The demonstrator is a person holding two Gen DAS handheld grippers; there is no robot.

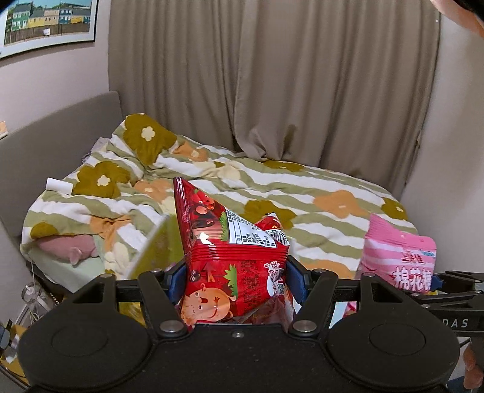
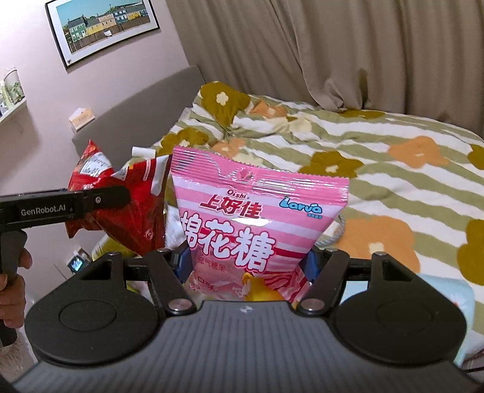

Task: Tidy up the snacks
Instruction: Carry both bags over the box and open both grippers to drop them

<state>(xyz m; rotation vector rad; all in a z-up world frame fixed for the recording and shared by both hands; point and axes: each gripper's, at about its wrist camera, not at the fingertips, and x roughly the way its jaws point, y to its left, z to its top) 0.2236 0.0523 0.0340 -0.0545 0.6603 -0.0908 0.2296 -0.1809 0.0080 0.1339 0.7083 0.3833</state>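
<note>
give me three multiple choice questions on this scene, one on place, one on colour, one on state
1. Where is the framed picture?
A. on the wall above the headboard
B. on the quilt
C. on the curtain

2. What colour is the bag in the right gripper?
A. green
B. pink
C. blue

3. How is the left gripper?
A. open and empty
B. shut on the red bag
C. shut on a pillow

Answers:
1 A: the picture hangs on the wall above the headboard.
2 B: the right gripper holds a pink bag.
3 B: the left gripper has its blue pads pressed on the red bag, held up in front of the quilt.
</note>
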